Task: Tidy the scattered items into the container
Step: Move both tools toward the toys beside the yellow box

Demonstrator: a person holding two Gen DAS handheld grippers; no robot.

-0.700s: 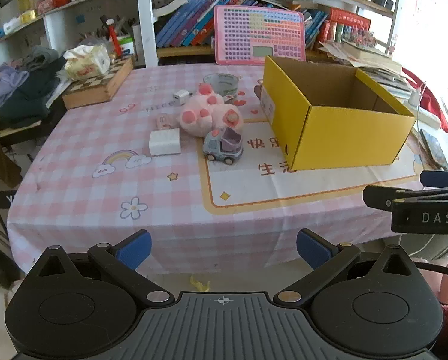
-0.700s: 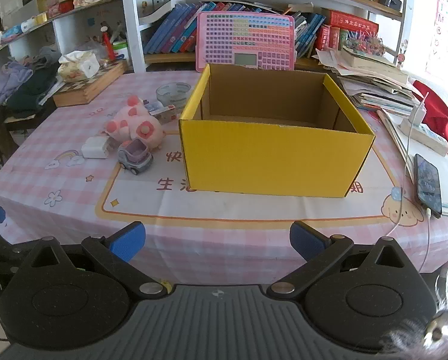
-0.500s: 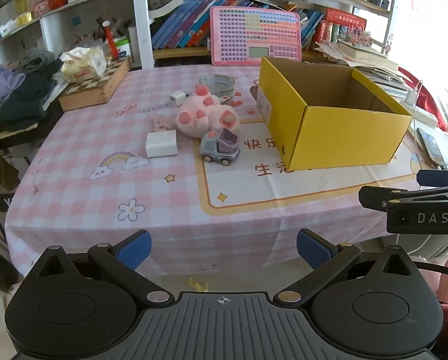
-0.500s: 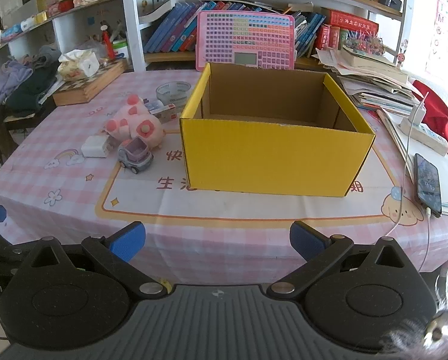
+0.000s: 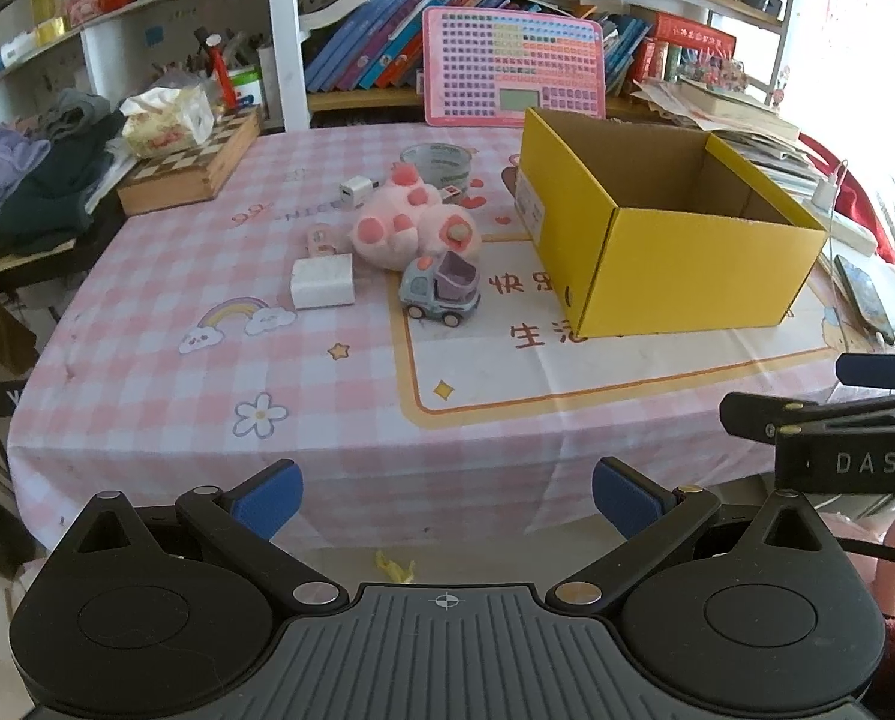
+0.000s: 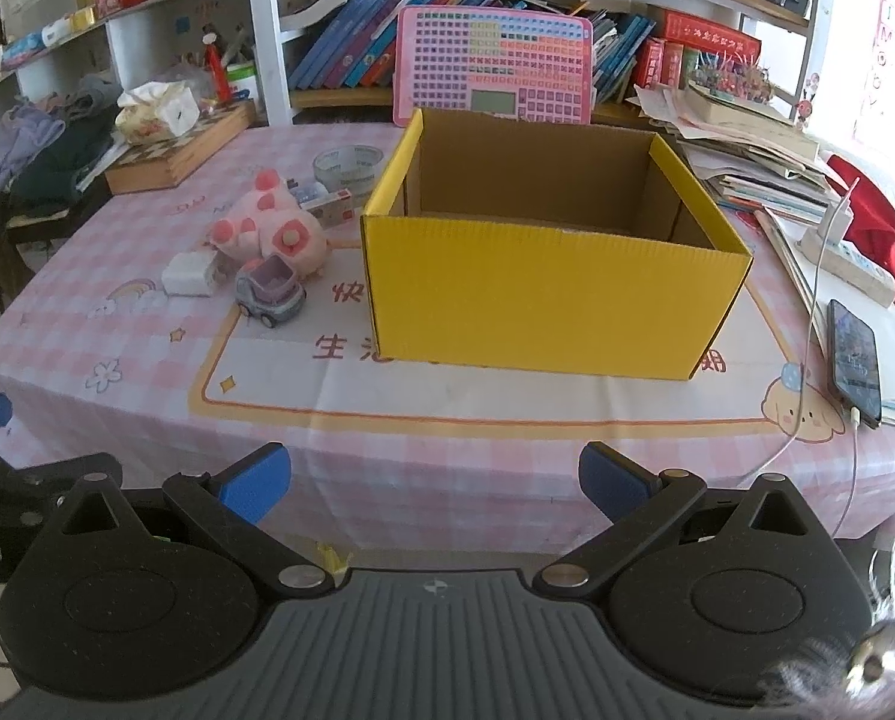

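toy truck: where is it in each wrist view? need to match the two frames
Left wrist: toy truck sits just left of centre, in front of the pink plush, left of the yellow box.
Right wrist: toy truck sits in the left third, again in front of the pink plush and left of the yellow box.
Shared landmark: the yellow box.

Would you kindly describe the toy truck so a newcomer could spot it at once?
Find the open yellow box on the pink checked tablecloth. Left of it lies a pink plush toy. Just in front sits the toy truck: grey-blue, lilac-backed, the only wheeled item.
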